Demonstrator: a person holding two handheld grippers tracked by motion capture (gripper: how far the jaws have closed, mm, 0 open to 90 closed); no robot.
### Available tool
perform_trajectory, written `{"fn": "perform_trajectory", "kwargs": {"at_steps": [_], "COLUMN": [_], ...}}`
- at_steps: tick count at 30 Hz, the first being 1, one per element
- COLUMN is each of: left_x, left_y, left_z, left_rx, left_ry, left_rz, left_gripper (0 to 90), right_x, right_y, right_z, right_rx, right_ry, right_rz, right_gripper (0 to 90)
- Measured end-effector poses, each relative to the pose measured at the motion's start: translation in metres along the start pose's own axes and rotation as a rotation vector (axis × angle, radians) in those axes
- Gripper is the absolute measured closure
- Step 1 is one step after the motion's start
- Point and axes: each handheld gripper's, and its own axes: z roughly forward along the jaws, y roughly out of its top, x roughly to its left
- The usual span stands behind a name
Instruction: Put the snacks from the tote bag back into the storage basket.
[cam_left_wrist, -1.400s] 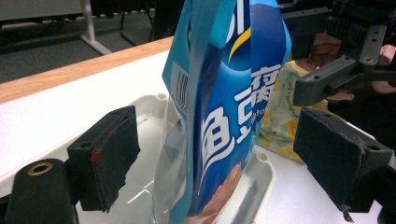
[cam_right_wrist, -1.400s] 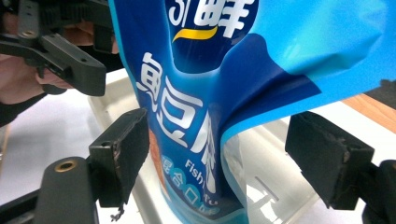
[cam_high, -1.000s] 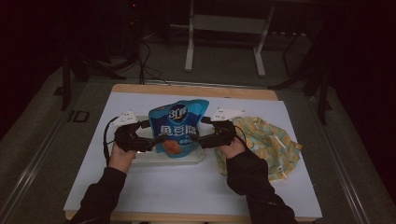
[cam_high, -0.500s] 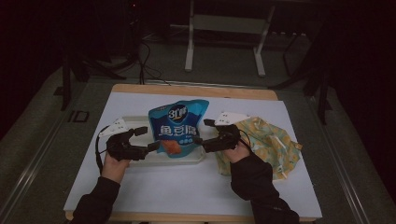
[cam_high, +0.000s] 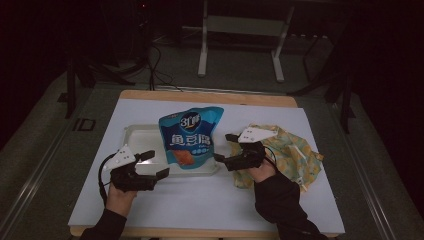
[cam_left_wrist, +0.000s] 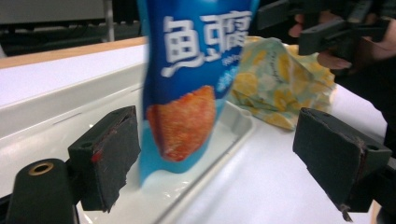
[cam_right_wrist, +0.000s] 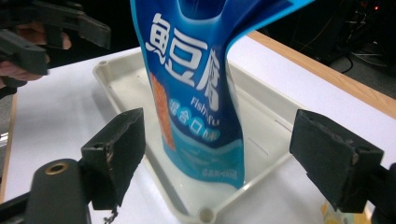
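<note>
A blue snack bag (cam_high: 190, 138) with white lettering and an orange picture stands upright in a white tray (cam_high: 140, 137) at mid table. It rises ahead of the jaws in the left gripper view (cam_left_wrist: 196, 79) and in the right gripper view (cam_right_wrist: 201, 88). My left gripper (cam_high: 156, 165) is open, down-left of the tray, nothing between its jaws (cam_left_wrist: 224, 163). My right gripper (cam_high: 224, 148) is open beside the tray's right end, empty, its jaws well apart (cam_right_wrist: 219, 163). Neither touches the bag.
A yellow patterned cloth bag (cam_high: 290, 150) lies crumpled right of the tray, under my right hand. White sheet (cam_high: 200, 200) covers the wooden table. Metal stand legs (cam_high: 240, 45) rise behind the table on a dark floor.
Both grippers have let go of the blue bag and drawn back from it, the left one down and to the left, the right one to the right. The bag stays standing in the tray.
</note>
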Motion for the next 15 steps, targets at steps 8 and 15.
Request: {"fn": "perform_trajectory", "kwargs": {"at_steps": [8,15], "left_x": [-0.026,-0.041], "left_y": [0.0,0.002], "left_z": [0.002,0.018], "left_rx": [-0.012,-0.002], "left_ry": [-0.055,-0.135], "left_rz": [0.031,0.056], "left_gripper": [15.4,15.4], "right_x": [0.004,0.01], "right_y": [-0.012,-0.024], "right_z": [-0.01,-0.025], "right_rx": [0.0,-0.016], "right_ry": [0.006,0.014], "right_rz": [0.0,0.001], "right_gripper": [18.1,18.1]}}
